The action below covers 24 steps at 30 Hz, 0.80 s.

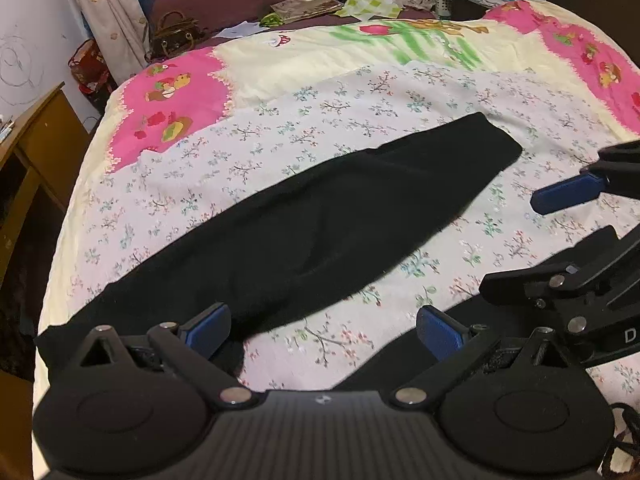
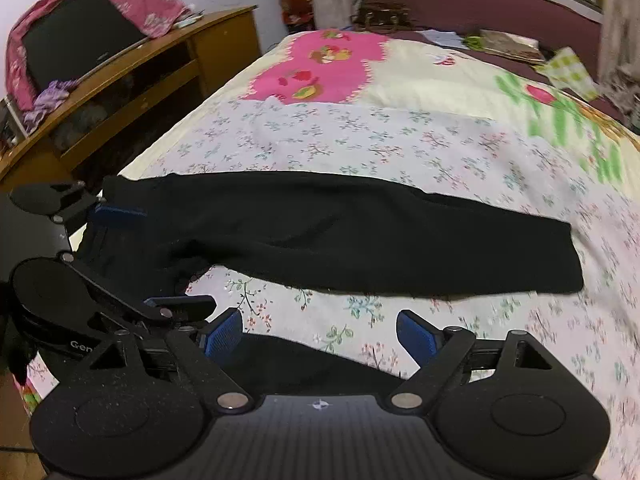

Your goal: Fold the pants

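Note:
Black pants point(image 1: 320, 220) lie spread on a floral sheet point(image 1: 400, 104) on the bed, one leg stretching away to its hem at the upper right. In the right wrist view the same leg point(image 2: 360, 232) runs left to right, and a second black part point(image 2: 304, 364) lies under the jaws. My left gripper point(image 1: 324, 332) is open and empty, hovering over the waist end near the bed's front edge. My right gripper point(image 2: 320, 332) is open and empty over the sheet and the near black part. It also shows in the left wrist view point(image 1: 568, 196), and the left one shows in the right wrist view point(image 2: 120, 216).
A cartoon-print quilt point(image 1: 172, 104) covers the bed. A wooden cabinet point(image 2: 160, 68) stands at the left. Handbags point(image 1: 176, 36) and scattered clothes and papers point(image 1: 360, 4) lie on a maroon bed at the back.

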### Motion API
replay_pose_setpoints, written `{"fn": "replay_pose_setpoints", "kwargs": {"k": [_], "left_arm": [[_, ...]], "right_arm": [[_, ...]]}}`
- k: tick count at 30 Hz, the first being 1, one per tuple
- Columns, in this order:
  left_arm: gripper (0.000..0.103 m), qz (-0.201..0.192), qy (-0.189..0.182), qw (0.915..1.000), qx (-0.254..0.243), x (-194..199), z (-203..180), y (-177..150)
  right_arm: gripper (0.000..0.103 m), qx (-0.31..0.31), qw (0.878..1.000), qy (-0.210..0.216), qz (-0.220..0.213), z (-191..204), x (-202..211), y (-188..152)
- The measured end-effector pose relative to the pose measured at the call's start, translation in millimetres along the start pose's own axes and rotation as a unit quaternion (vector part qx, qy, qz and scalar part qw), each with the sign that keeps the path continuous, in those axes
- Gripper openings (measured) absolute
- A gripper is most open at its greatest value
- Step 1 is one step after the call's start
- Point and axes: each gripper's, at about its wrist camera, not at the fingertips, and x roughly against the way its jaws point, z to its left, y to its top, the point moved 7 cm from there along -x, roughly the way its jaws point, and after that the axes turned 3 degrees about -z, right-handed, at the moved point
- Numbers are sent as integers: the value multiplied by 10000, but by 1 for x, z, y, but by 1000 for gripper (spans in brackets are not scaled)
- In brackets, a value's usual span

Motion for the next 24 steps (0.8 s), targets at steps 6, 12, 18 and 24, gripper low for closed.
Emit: {"fn": "replay_pose_setpoints", "kwargs": {"k": [6,12,18,24], "left_arm": [[103,-30,-18,9999,-163,-22,6,18],[103,-153,64,9987,-492,-53,31,43],[103,-169,112,9969,-760,-88,73,55],[97,-225,-109,9936,-1104,-125,95,63]], "right_arm": [[76,276,9995,172,-9,-10,-17,26],[74,514,9983,262,94,-28,-56,57],[73,1268,9912,311,221,-46,-104,94],[54,1823,9810,346,566,-60,-157,112]]}}
